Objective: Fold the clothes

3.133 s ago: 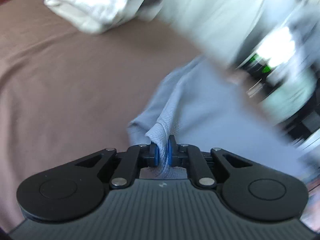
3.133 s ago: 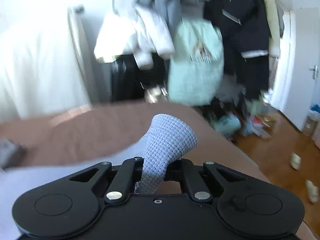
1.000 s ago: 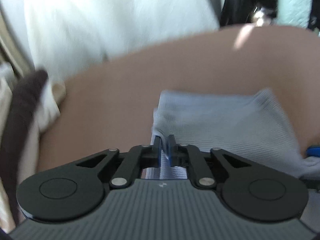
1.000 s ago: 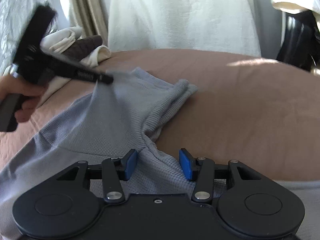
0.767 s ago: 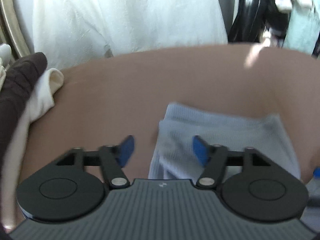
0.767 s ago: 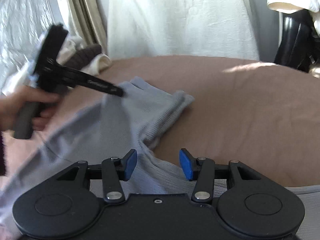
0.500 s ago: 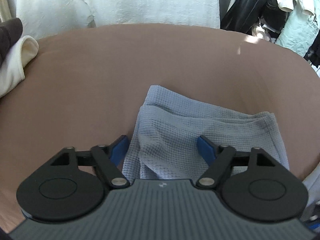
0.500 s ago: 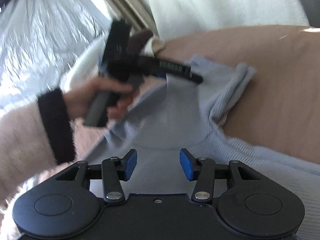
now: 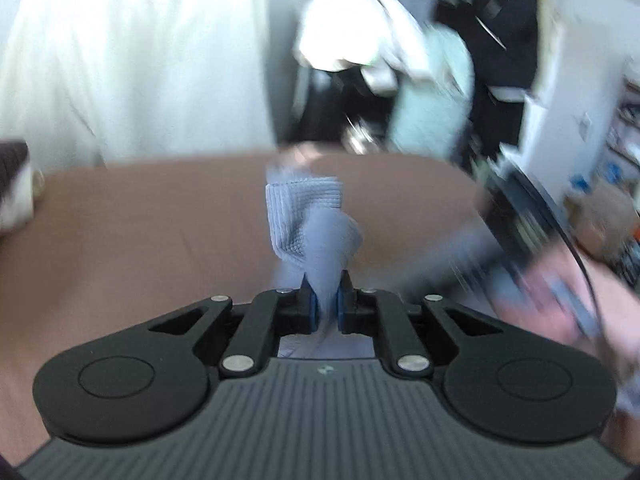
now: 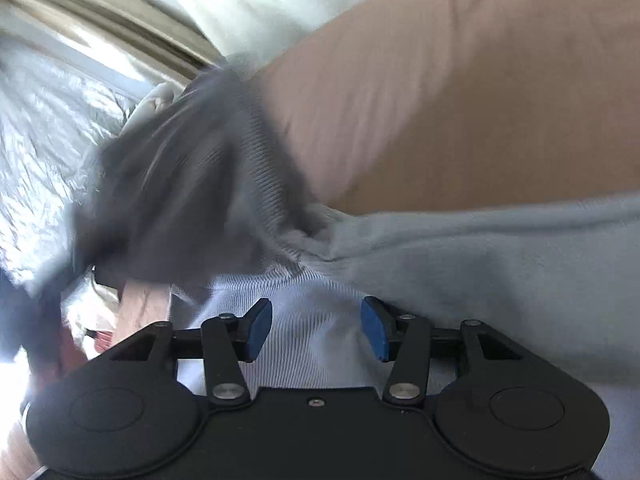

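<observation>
As the frames are blurred, some detail is uncertain.
Left gripper [image 9: 324, 306]: its blue-padded jaws are closing tight on a bunched fold of the pale grey-blue waffle-knit garment [image 9: 316, 220], which stands up from the pads, probably so the cloth can be carried over for a fold.
Right gripper [image 10: 316, 328]: jaws about half apart and opening; the garment lies under the gap, unpinched, likely just let go.
Garment's place: spread over the brown bedsheet [image 10: 460, 92], one end lifted.
Surface: smooth, soft-looking bed.
Room: white drape [image 9: 132, 52] behind; hanging clothes [image 9: 432, 60] at right.
</observation>
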Demonstrator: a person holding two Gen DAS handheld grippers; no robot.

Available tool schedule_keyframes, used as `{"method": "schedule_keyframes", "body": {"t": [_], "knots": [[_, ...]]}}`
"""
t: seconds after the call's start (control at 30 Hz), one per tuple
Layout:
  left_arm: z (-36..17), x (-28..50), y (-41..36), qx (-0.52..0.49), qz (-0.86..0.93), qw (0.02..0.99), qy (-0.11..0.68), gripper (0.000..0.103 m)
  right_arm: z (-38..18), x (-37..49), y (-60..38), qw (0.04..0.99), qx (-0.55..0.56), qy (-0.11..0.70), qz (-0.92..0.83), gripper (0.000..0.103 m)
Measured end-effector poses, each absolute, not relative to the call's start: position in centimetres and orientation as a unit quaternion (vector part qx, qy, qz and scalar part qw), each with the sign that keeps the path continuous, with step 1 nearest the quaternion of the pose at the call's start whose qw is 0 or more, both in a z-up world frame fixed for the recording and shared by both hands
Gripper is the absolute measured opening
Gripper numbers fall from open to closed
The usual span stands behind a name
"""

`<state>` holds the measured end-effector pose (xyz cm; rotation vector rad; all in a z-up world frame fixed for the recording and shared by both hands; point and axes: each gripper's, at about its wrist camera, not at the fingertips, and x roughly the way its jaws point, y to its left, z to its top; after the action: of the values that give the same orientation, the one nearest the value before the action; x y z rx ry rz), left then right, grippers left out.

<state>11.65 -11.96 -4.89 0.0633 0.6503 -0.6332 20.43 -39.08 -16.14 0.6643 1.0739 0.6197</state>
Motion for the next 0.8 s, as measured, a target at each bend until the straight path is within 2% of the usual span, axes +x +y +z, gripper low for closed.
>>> {"method": "schedule_keyframes", "body": {"t": [0.1, 0.2, 0.27, 0.33, 0.4, 0.5, 0.6, 0.63, 0.67, 0.7, 0.77, 0.8], "knots": [[-7.7, 7.3, -13.0, 0.109, -0.284, 0.884, 0.356, 0.011, -17.1, 19.8, -41.2, 0.733, 0.383, 0.497, 0.263, 0.056], [-9.8, 5.3, -12.0, 0.112, -0.242, 0.881, 0.392, 0.016, -16.8, 18.9, -41.9, 0.721, 0.417, 0.488, 0.260, 0.063], [-10.0, 5.0, -10.5, 0.055, -0.226, 0.889, 0.394, 0.019, -16.6, 18.1, -41.6, 0.710, 0.431, 0.483, 0.276, 0.066], [-10.0, 4.6, -8.3, -0.028, -0.211, 0.898, 0.386, 0.035, -16.5, 17.2, -41.3, 0.694, 0.454, 0.475, 0.296, 0.069], [-10.3, 4.3, -6.0, -0.116, -0.196, 0.898, 0.377, 0.041, -16.8, 16.3, -40.7, 0.688, 0.461, 0.474, 0.300, 0.072], [-11.5, 4.9, -3.1, -0.226, -0.188, 0.873, 0.388, 0.041, -16.8, 15.2, -39.6, 0.703, 0.431, 0.483, 0.295, 0.073], [-12.7, 5.5, -2.4, -0.278, -0.198, 0.852, 0.398, 0.041, -16.6, 15.0, -37.7, 0.715, 0.397, 0.488, 0.305, 0.073], [-13.0, 5.9, -2.5, -0.289, -0.201, 0.847, 0.397, 0.047, -16.6, 15.1, -36.9, 0.715, 0.389, 0.486, 0.318, 0.070], [-13.3, 6.2, -2.7, -0.294, -0.201, 0.845, 0.399, 0.050, -16.6, 15.3, -36.2, 0.716, 0.383, 0.483, 0.328, 0.056], [-13.8, 6.9, -3.2, -0.295, -0.198, 0.845, 0.400, 0.054, -16.7, 15.5, -35.7, 0.717, 0.382, 0.481, 0.331, 0.036], [-15.0, 8.5, -4.5, -0.295, -0.188, 0.845, 0.404, 0.056, -17.0, 15.9, -34.9, 0.717, 0.382, 0.480, 0.329, 0.020], [-15.5, 9.3, -5.1, -0.295, -0.186, 0.846, 0.403, 0.052, -17.2, 16.0, -34.6, 0.718, 0.385, 0.479, 0.328, 0.017]]}}
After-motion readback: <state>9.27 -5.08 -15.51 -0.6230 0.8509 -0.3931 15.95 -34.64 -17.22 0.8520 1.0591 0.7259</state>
